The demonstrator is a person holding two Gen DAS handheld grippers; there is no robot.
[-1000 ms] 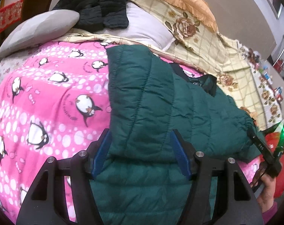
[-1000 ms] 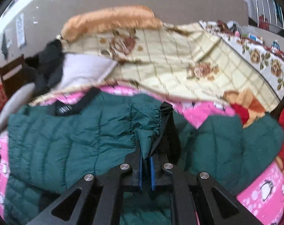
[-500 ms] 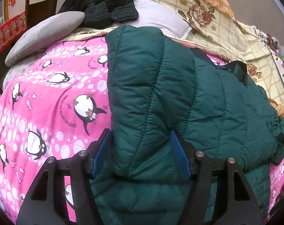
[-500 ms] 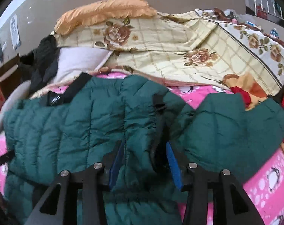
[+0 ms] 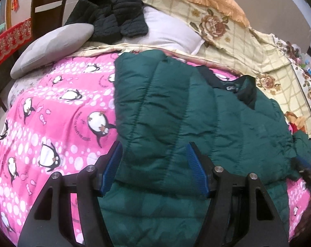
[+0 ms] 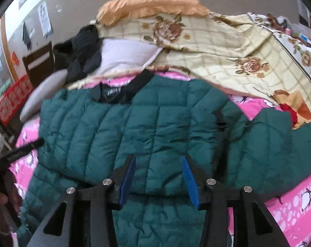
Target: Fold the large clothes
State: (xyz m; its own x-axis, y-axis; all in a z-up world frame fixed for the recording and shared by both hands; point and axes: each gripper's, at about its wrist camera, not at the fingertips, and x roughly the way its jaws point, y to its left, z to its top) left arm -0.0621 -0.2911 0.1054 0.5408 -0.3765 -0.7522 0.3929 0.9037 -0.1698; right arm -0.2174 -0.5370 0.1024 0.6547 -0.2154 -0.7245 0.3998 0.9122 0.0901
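Evidently the dark green quilted puffer jacket [image 5: 188, 123] is lying on the pink penguin-print fleece blanket [image 5: 52, 123] that covers the bed, its black-lined collar [image 6: 122, 90] pointing to the far side and its near hem reaching under both tools. A folded-over panel is sitting on top of the body, so the jacket is reading as partly folded, with a doubled upper layer ending in a soft edge just ahead of the fingers. On the right, one sleeve [image 6: 279, 144] is spreading out loose across the blanket, which suggests it is waiting its turn.

The left gripper [image 5: 154, 168] is hovering at the near edge of the folded panel with its blue-padded fingers [image 5: 112, 170] spread wide, the puffy fabric bulging between them but not pinched. The right gripper [image 6: 157, 179] is likewise standing open, its blue pads [image 6: 188, 181] apart over the folded layer's edge. Both are probably letting the layer settle flat.

The fabric is looking thick and springy, with stitched channels running near to far and light creasing on the right.

Beyond the jacket, a cream floral quilt [image 5: 237, 41] with an orange ruffle is heaped at the far right; a black quilted garment [image 5: 112, 18] is resting on a white pillow [image 5: 167, 33], and a grey cushion [image 5: 52, 45] is lying far left.
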